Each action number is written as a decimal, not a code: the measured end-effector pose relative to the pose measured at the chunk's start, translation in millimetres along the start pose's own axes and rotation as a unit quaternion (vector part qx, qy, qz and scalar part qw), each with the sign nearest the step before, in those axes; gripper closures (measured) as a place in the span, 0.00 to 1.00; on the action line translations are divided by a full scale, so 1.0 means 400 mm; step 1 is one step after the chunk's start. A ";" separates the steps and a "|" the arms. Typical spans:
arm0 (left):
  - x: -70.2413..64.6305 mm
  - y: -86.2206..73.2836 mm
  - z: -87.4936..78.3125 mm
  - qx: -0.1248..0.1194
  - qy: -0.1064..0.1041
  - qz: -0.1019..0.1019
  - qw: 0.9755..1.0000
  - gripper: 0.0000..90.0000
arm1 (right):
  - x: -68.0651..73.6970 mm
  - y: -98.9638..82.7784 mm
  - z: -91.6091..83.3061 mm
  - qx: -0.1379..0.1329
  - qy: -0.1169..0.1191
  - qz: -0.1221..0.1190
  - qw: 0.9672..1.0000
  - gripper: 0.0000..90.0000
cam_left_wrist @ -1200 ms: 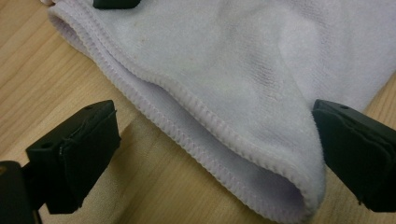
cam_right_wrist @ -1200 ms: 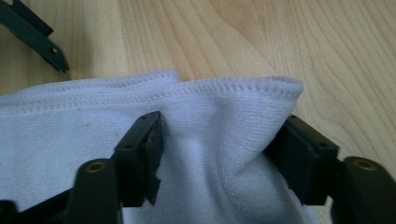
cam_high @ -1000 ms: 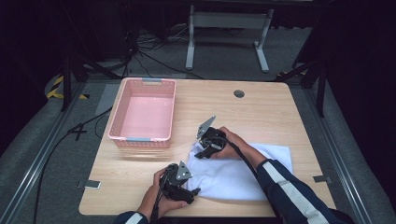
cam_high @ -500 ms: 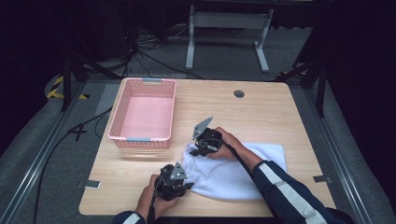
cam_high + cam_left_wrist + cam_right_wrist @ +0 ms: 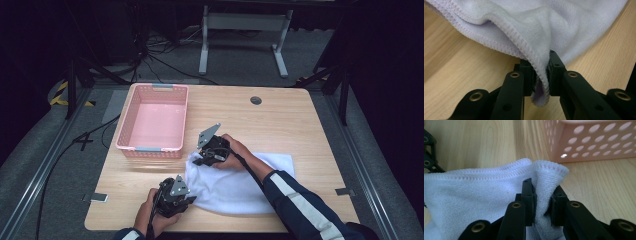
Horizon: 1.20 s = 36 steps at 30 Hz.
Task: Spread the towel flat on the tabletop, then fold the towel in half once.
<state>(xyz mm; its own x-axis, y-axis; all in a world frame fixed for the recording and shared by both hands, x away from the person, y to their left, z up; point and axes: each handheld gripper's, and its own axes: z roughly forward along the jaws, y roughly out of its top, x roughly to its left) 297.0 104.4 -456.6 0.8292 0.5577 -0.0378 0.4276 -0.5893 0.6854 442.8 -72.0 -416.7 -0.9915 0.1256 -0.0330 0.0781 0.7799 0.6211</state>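
High view: cloth (image 5: 240, 187), white, lies on the tabletop (image 5: 280, 115) near its front edge; we see the left tool (image 5: 186, 199) at its near-left corner and the right tool (image 5: 199, 161) at its far-left corner, beside the pink basket (image 5: 152, 120).
Left tool view: we see the hemmed edge of the cloth (image 5: 536, 37) pinched between both jaws, which have just been closing and are nearly shut.
Right tool view: we see a fold of the cloth (image 5: 474, 195) clamped between the nearly shut jaws, the basket (image 5: 594, 140) just beyond.
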 end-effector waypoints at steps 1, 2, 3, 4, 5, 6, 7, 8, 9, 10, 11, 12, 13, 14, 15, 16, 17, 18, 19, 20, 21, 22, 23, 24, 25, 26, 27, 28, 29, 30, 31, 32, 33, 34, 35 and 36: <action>-0.001 0.002 -0.002 -0.002 0.000 0.001 1.000 0.87 | 0.001 0.002 -0.008 -0.005 -0.002 0.000 1.000 0.86; 0.000 0.006 -0.003 -0.008 -0.004 0.005 1.000 0.87 | 0.001 0.003 -0.015 -0.008 -0.002 -0.001 1.000 0.86; -0.001 0.011 -0.004 -0.017 -0.006 0.004 1.000 0.87 | 0.000 0.003 -0.024 -0.013 -0.003 -0.002 1.000 0.86; -0.001 0.017 -0.006 -0.022 -0.007 0.007 1.000 0.87 | -0.001 0.002 -0.033 -0.015 -0.005 -0.001 1.000 0.86; -0.003 0.022 -0.008 -0.029 -0.007 0.010 1.000 0.88 | -0.001 0.002 -0.040 -0.018 -0.007 -0.002 1.000 0.86; -0.004 0.027 -0.009 -0.033 -0.007 0.012 0.999 0.88 | -0.002 0.001 -0.049 -0.022 -0.009 -0.003 1.000 0.86; -0.006 0.034 -0.011 -0.041 -0.007 0.020 0.999 0.88 | -0.002 0.000 -0.055 -0.026 -0.008 -0.002 1.000 0.86; -0.009 0.039 -0.013 -0.045 -0.004 0.021 0.999 0.88 | -0.001 -0.002 -0.066 -0.031 -0.012 0.003 0.999 0.86; -0.014 0.045 -0.015 -0.058 -0.009 0.016 0.998 0.88 | -0.002 -0.003 -0.073 -0.034 -0.013 0.001 0.999 0.86; -0.015 0.050 -0.018 -0.060 -0.011 0.021 0.998 0.88 | -0.002 -0.006 -0.084 -0.038 -0.015 0.003 0.999 0.86; -0.019 0.056 -0.020 -0.062 -0.008 0.028 0.998 0.88 | -0.002 -0.007 -0.091 -0.041 -0.015 0.002 0.999 0.86; -0.021 0.063 -0.022 -0.064 -0.008 0.034 0.997 0.88 | -0.001 -0.009 -0.101 -0.045 -0.017 0.002 0.999 0.86; -0.023 0.071 -0.024 -0.069 -0.010 0.040 0.997 0.87 | 0.002 -0.011 -0.112 -0.049 -0.019 0.003 0.999 0.86; -0.023 0.076 -0.025 -0.071 -0.011 0.043 0.996 0.87 | 0.003 -0.015 -0.127 -0.054 -0.021 0.004 0.998 0.86; -0.025 0.083 -0.027 -0.077 -0.010 0.043 0.996 0.87 | 0.003 -0.018 -0.135 -0.058 -0.021 0.004 0.998 0.85; -0.027 0.091 -0.028 -0.086 -0.006 0.047 0.995 0.87 | 0.002 -0.022 -0.146 -0.066 -0.020 0.006 0.998 0.85; -0.030 0.100 -0.030 -0.095 -0.006 0.049 0.994 0.87 | 0.001 -0.027 -0.157 -0.073 -0.019 0.007 0.997 0.85; -0.034 0.109 -0.031 -0.102 -0.006 0.053 0.993 0.87 | -0.001 -0.033 -0.170 -0.079 -0.018 0.006 0.997 0.85; -0.040 0.121 -0.029 -0.106 -0.006 0.060 0.993 0.87 | -0.003 -0.040 -0.183 -0.084 -0.020 0.008 0.996 0.85; -0.047 0.133 -0.026 -0.104 -0.004 0.070 0.992 0.87 | -0.006 -0.048 -0.198 -0.089 -0.021 0.010 0.996 0.85; -0.056 0.149 -0.024 -0.104 -0.005 0.080 0.991 0.87 | -0.007 -0.058 -0.214 -0.095 -0.021 0.008 0.995 0.85; -0.060 0.159 -0.021 -0.108 -0.008 0.085 0.990 0.87 | -0.009 -0.071 -0.233 -0.101 -0.024 0.010 0.995 0.85; -0.068 0.176 -0.016 -0.108 -0.014 0.094 0.990 0.87 | -0.010 -0.079 -0.244 -0.102 -0.025 0.013 0.994 0.85; -0.073 0.190 -0.011 -0.106 -0.017 0.104 0.989 0.87 | -0.012 -0.094 -0.261 -0.105 -0.026 0.012 0.994 0.85; -0.079 0.204 -0.005 -0.104 -0.021 0.111 0.988 0.87 | -0.012 -0.106 -0.273 -0.106 -0.027 0.012 0.994 0.84; -0.083 0.214 0.001 -0.103 -0.023 0.117 0.988 0.87 | -0.012 -0.119 -0.286 -0.105 -0.031 0.012 0.994 0.84; -0.089 0.228 0.008 -0.103 -0.026 0.124 0.987 0.87 | -0.012 -0.128 -0.296 -0.106 -0.034 0.014 0.994 0.84; -0.097 0.245 0.018 -0.103 -0.031 0.132 0.985 0.87 | -0.012 -0.140 -0.309 -0.109 -0.035 0.017 0.993 0.84; -0.105 0.259 0.026 -0.101 -0.032 0.139 0.985 0.87 | -0.013 -0.154 -0.325 -0.112 -0.039 0.018 0.993 0.84; -0.112 0.272 0.035 -0.098 -0.034 0.149 0.983 0.87 | -0.014 -0.165 -0.338 -0.112 -0.043 0.020 0.993 0.83; -0.112 0.272 0.035 -0.098 -0.034 0.149 0.983 0.87 | -0.014 -0.165 -0.338 -0.112 -0.043 0.020 0.993 0.83; -0.119 0.287 0.047 -0.099 -0.037 0.155 0.982 0.87 | -0.016 -0.192 -0.364 -0.112 -0.048 0.024 0.992 0.83; -0.123 0.299 0.057 -0.098 -0.041 0.157 0.982 0.87 | -0.016 -0.192 -0.364 -0.112 -0.048 0.024 0.992 0.83; -0.127 0.311 0.068 -0.098 -0.046 0.162 0.981 0.87 | -0.018 -0.204 -0.374 -0.112 -0.053 0.028 0.992 0.83; -0.132 0.321 0.079 -0.094 -0.050 0.168 0.980 0.87 | -0.020 -0.217 -0.383 -0.115 -0.052 0.031 0.991 0.82; -0.142 0.339 0.098 -0.090 -0.053 0.177 0.979 0.87 | -0.021 -0.243 -0.400 -0.116 -0.058 0.038 0.991 0.82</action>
<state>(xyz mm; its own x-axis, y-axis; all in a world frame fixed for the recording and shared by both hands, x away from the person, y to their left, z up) 322.0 -30.1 -389.9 0.9507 0.2678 0.1564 0.0442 -0.6163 0.7863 426.9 -247.2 -351.5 -0.9642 0.2581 -0.0601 0.1130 0.6057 0.7877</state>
